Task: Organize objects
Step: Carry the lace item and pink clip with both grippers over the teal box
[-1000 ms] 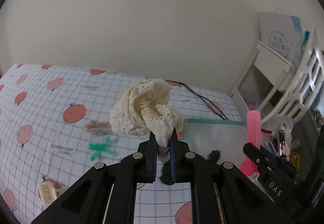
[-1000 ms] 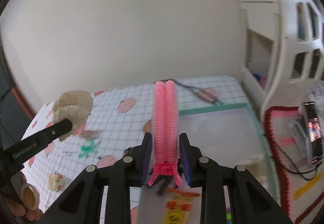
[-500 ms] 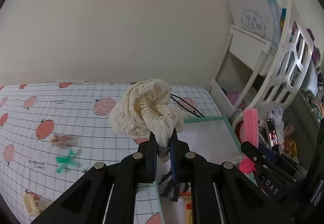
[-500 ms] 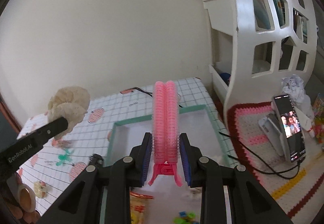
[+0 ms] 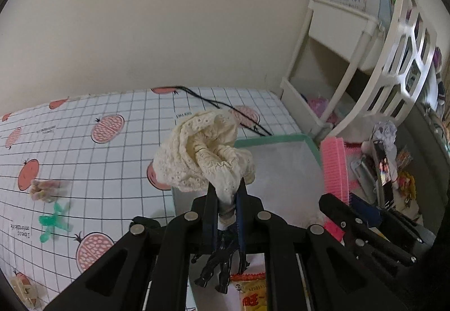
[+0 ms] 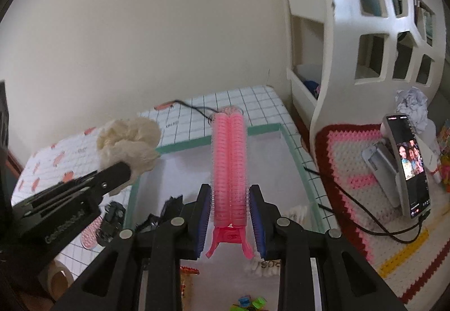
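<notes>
Both jaw pairs are clamped: left gripper (image 5: 226, 199) on the scrunchie (image 5: 204, 154), right gripper (image 6: 230, 222) on the roller (image 6: 229, 167), above the bin (image 6: 292, 154). Several items lie inside; others remain on the sheet's (image 5: 112, 164) left edge.

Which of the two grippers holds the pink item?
The right gripper: it clamps the pink hair-roller clip, while the left gripper pinches the cream lace scrunchie.

White shelf unit (image 6: 374, 29) against wall; phone (image 6: 409, 161) propped on crocheted rug (image 6: 351, 170), black cable (image 6: 362, 226) trailing.
</notes>
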`<state>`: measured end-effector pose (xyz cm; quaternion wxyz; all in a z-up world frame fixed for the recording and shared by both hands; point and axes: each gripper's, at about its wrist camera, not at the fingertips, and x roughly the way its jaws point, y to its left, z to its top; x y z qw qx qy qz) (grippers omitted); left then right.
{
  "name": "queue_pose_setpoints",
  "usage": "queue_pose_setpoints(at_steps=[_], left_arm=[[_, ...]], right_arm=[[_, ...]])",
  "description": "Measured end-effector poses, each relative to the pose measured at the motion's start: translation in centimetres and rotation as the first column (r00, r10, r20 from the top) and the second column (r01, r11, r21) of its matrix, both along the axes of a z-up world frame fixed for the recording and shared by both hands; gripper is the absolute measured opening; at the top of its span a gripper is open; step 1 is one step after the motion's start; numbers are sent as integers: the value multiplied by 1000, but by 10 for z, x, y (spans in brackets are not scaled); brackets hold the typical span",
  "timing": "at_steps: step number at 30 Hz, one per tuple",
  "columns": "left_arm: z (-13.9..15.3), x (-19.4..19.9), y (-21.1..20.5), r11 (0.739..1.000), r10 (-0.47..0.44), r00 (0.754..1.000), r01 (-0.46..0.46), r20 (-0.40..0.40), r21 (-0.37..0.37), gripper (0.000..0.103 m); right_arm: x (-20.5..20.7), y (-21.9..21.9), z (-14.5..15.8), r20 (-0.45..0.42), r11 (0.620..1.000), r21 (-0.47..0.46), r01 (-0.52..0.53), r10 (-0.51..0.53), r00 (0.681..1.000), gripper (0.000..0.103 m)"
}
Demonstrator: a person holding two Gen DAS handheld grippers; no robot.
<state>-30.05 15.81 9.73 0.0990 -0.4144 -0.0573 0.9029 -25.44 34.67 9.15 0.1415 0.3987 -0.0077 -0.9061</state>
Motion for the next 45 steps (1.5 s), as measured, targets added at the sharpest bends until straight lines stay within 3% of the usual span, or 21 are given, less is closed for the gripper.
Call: queue_pose_setpoints(at_steps=[16,35,45], left_arm=[[-44,-14,-3,1000,5,992,-4,125,-5,11],[-55,-13,0,1000,5,974,-4,227,-8,12],[-45,-9,-1,1000,0,973,2,233,-10,24]], right_arm=[[-9,-12,-41,131,998,68,-16,7,991,29],[-10,-17,-57,186,993,114,-42,20,982,30],[-10,-18,-56,179,992,123,-36,14,984,31]])
